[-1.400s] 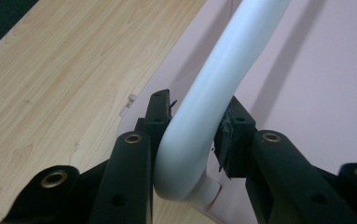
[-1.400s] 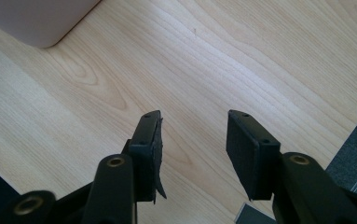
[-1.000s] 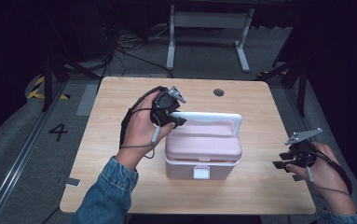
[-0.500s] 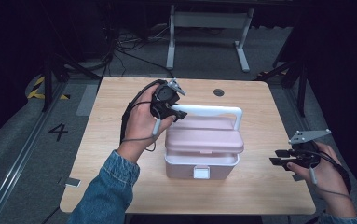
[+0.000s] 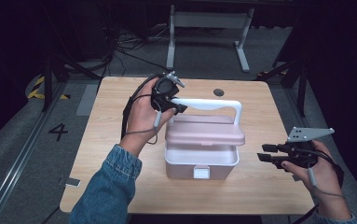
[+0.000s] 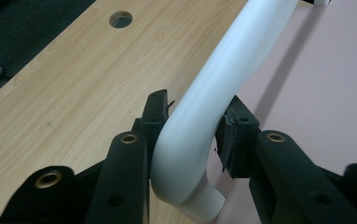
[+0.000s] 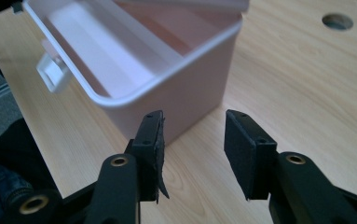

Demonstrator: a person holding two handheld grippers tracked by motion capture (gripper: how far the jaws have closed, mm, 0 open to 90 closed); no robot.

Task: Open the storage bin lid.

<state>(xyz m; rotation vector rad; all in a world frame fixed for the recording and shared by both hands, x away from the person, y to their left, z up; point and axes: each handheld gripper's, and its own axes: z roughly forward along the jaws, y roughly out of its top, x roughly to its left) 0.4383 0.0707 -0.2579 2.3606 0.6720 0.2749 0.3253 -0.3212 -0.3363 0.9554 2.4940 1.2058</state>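
The left gripper [image 5: 170, 100] pinches the white handle [image 5: 209, 104] at its left bend, lid [image 5: 204, 135] raised; the right gripper [image 5: 267, 155], spread and empty, hovers near the table's [image 5: 120, 140] right edge.

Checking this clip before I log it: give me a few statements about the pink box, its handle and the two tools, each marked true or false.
1. The left tool grips the white curved plastic handle. True.
2. The pink plastic lid is shut tight on the pink plastic box. False: the lid is lifted at the front, with a gap above the box rim.
3. The right tool holds the box's white front latch. False: its jaws are open and empty, off the box's right side.
4. The box stands on the light wooden table. True.
5. The table has a round hole behind the box. True.
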